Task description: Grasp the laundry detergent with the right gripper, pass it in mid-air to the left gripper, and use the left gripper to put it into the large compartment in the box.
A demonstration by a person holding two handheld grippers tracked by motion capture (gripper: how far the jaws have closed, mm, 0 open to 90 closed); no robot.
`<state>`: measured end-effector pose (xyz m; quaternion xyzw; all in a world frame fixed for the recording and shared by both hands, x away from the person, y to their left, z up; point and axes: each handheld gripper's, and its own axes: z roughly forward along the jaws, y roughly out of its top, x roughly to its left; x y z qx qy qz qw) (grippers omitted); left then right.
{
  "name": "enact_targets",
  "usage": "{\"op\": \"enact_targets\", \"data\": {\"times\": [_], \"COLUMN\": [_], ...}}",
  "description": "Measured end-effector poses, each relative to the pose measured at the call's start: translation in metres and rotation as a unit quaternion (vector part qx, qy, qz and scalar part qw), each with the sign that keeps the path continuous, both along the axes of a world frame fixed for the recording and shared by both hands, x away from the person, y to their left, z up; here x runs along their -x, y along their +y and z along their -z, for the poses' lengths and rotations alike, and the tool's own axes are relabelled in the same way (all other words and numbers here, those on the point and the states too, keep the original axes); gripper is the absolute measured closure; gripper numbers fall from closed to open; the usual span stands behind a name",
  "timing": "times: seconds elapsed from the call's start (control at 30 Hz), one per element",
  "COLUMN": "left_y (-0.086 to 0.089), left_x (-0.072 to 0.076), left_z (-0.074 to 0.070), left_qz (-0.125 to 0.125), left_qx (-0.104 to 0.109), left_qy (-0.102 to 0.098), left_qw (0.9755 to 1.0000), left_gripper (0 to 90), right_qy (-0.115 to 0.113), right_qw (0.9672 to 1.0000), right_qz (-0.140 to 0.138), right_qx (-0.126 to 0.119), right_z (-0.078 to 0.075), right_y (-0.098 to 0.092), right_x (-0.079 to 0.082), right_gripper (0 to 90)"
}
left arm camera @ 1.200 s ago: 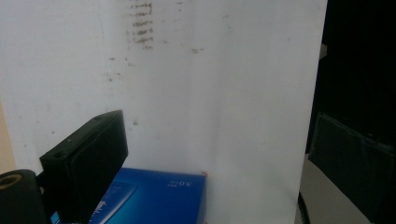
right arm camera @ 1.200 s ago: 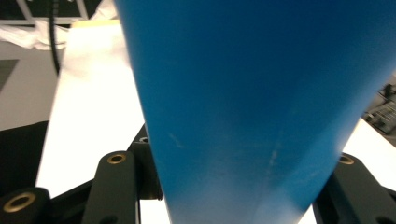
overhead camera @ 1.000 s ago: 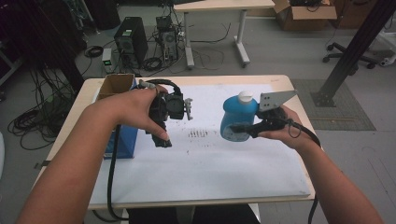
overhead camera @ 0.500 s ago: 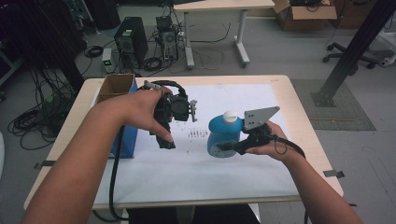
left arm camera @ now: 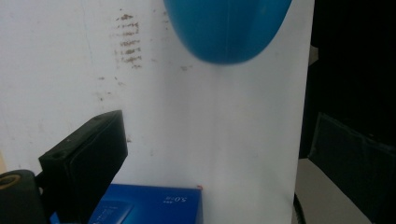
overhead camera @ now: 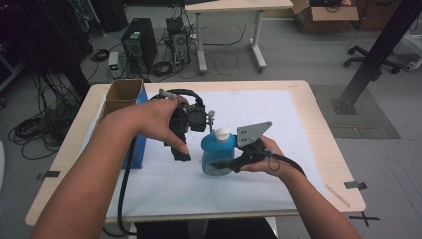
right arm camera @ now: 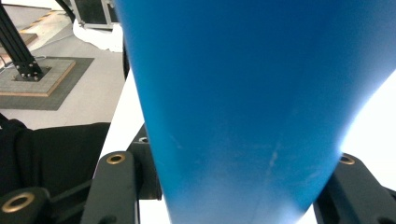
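bottle: blue bottle [overhead camera: 217, 157] with a white cap [overhead camera: 222, 134], at the middle of the high view, low over the white sheet [overhead camera: 278, 124]; whether its base touches the sheet cannot be told
bottle axis: long axis close to upright, cap leaning slightly toward the top of the frame
right gripper: the right gripper [overhead camera: 219, 164] comes in from the right of the bottle, jaws level and clamped on the lower body; in the right gripper view the blue body [right arm camera: 243, 107] sits tight between both black jaws
right hand: right hand [overhead camera: 266, 157] just right of the bottle, forearm running to the lower right corner, grey plate [overhead camera: 253, 133] standing above the knuckles
left gripper: the left gripper [overhead camera: 180, 155] hangs just left of the bottle, pointing down at the sheet; only one jaw shows in the left gripper view, so apart or together cannot be told
left gripper to bottle: apart, a narrow gap; in its own view the bottle's rounded side [left arm camera: 229, 28] lies at the top centre
nearer hand: right, already holding
box: blue box [overhead camera: 138, 149] at the left edge of the sheet, beside the left forearm
judgement: the bottle looks about to be set down or steadied for the cap
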<state>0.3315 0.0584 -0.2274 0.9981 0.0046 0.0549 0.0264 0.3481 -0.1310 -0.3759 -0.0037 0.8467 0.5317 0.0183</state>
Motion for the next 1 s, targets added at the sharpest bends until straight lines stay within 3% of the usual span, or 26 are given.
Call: {"op": "enact_targets", "data": {"times": [0.5,1.0], "left_y": [0.000,-0.002], "left_x": [0.003,0.003], "left_z": [0.007,0.011], "left_qz": [-0.006,-0.004], "left_qx": [0.001,-0.002], "left_qy": [0.010,0.014], "left_qw": [0.9999,0.9999], "left_gripper": [4.4,4.4], "right_qy": [0.003,0.003], "right_qw": [0.9999,0.9998], "right_qz": [-0.016,-0.019], "right_qx": [0.002,-0.006], "right_z": [0.014,0.011], "right_y": [0.039,0.059], "right_x": [0.004,0.003], "right_gripper": [45.2,45.1]}}
